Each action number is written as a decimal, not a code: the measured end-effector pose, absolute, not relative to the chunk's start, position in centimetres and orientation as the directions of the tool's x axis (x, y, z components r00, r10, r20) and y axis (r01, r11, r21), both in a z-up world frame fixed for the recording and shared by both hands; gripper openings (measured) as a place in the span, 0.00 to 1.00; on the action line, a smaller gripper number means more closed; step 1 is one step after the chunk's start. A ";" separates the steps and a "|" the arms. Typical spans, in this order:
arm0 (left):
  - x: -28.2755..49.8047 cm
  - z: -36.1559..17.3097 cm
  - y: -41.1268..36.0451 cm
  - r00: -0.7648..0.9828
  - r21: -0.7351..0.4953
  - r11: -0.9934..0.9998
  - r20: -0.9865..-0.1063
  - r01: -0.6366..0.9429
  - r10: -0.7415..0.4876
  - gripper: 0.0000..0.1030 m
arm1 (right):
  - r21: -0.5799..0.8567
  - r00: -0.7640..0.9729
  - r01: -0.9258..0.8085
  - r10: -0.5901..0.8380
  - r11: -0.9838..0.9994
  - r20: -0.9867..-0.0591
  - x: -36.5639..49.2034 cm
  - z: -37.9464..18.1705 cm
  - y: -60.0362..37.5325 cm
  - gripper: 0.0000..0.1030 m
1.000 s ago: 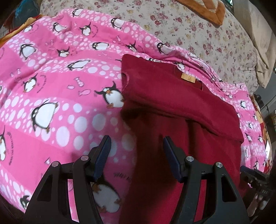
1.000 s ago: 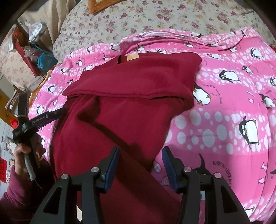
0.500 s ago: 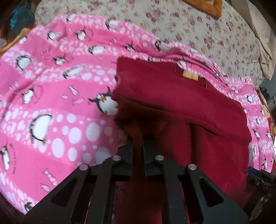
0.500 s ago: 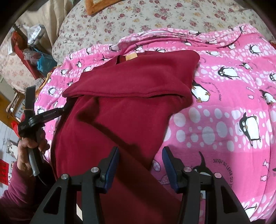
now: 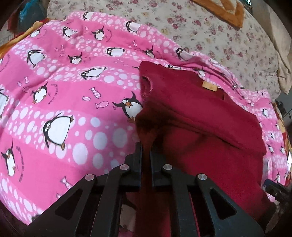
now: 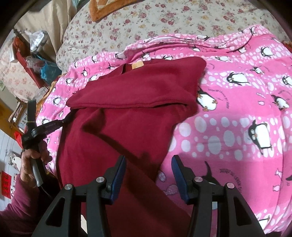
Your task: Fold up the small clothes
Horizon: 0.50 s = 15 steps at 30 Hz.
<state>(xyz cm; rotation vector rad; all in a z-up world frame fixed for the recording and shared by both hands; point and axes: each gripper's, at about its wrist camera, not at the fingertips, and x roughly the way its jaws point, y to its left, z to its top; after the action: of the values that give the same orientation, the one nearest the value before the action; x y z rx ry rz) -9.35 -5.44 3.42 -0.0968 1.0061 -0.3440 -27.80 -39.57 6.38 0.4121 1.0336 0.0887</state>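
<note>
A dark red fleece garment (image 5: pixel 200 113) lies on a pink penguin blanket (image 5: pixel 73 94), its top part folded over, a tan label (image 5: pixel 209 85) at the collar. My left gripper (image 5: pixel 146 155) is shut on the garment's left edge, with red cloth pinched between the fingers. In the right wrist view the garment (image 6: pixel 131 102) fills the middle. My right gripper (image 6: pixel 148 164) is open over its lower right edge, touching nothing. The left gripper (image 6: pixel 63 121) shows there at the garment's left side, held in a hand.
A floral bedspread (image 6: pixel 164 20) lies beyond the blanket, with an orange cushion (image 6: pixel 102 9) on it. Cluttered shelves with bags (image 6: pixel 34 54) stand at the left of the bed. A beige pillow (image 5: pixel 281 54) sits at the far right in the left wrist view.
My left gripper went from open to shut on the garment's left edge and moved forward into the cloth. My right gripper stayed open and barely moved.
</note>
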 end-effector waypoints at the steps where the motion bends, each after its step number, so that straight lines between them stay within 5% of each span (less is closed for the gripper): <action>1: -9.7 3.5 -5.5 0.482 -0.234 0.941 -0.813 0.243 -0.326 0.07 | 0.368 0.513 0.119 0.260 0.922 -0.818 -28.0 6.5 -39.7 0.48; 4: -11.3 3.8 -5.6 0.480 -0.205 0.943 -0.820 0.263 -0.312 0.07 | 0.340 0.492 0.104 0.249 0.934 -0.834 -28.7 6.8 -39.9 0.48; 6: -12.8 3.7 -5.1 0.469 -0.209 0.939 -0.824 0.272 -0.319 0.21 | 0.333 0.477 0.085 0.255 0.939 -0.841 -29.4 7.0 -40.1 0.48; 8: -14.5 3.5 -4.3 0.436 -0.263 0.922 -0.821 0.284 -0.369 0.47 | 0.327 0.465 0.076 0.257 0.942 -0.847 -30.2 6.9 -40.4 0.48; 15: -19.9 3.0 -2.7 0.329 -0.319 0.894 -0.847 0.314 -0.418 0.53 | 0.355 0.409 0.072 0.297 0.932 -0.863 -32.2 5.5 -41.4 0.48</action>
<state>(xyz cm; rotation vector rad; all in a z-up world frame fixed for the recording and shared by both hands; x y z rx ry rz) -19.86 -2.70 2.97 -0.1044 1.1388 -0.4796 -32.15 -41.44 5.49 0.3639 1.1473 0.1458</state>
